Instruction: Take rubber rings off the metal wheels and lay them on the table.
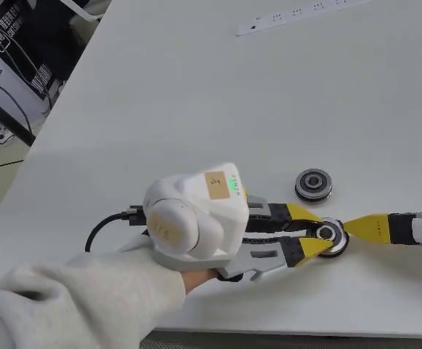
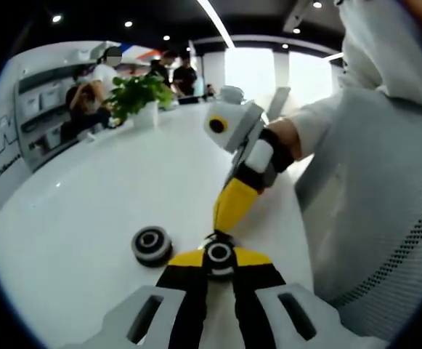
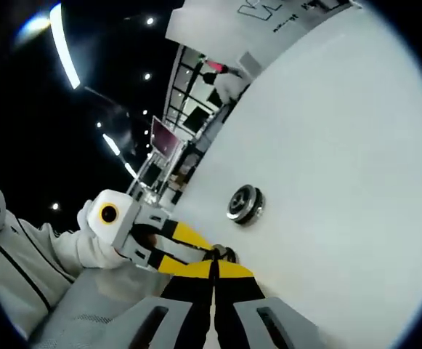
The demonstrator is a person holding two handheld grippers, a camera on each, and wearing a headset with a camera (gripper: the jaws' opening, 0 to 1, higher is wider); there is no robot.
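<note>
"Where is the wheel [image 2: 219, 256]?"

"On the desk [image 1: 232, 87]. The left hand-held gripper [image 1: 319, 236] pinches it from both sides."

"And the right hand-held gripper [image 3: 212, 267]?"

"Its jaws are pressed together at the rim. I think the rubber ring [image 1: 339, 249] is soft and stretchy and the metal is hard. So grab the ring's edge."

The right tongs [image 1: 350, 227] are running off the head view's right edge, their body cut away. The left tongs [image 1: 324, 234] are covering most of the person's hand [image 1: 196, 279] and overlapping the wheel [image 1: 327, 233] clamped between their tips. In the right gripper view the pressed-together yellow tips are hiding most of that wheel. Print on the white strip [image 1: 298, 14] is showing too small to read.
</note>
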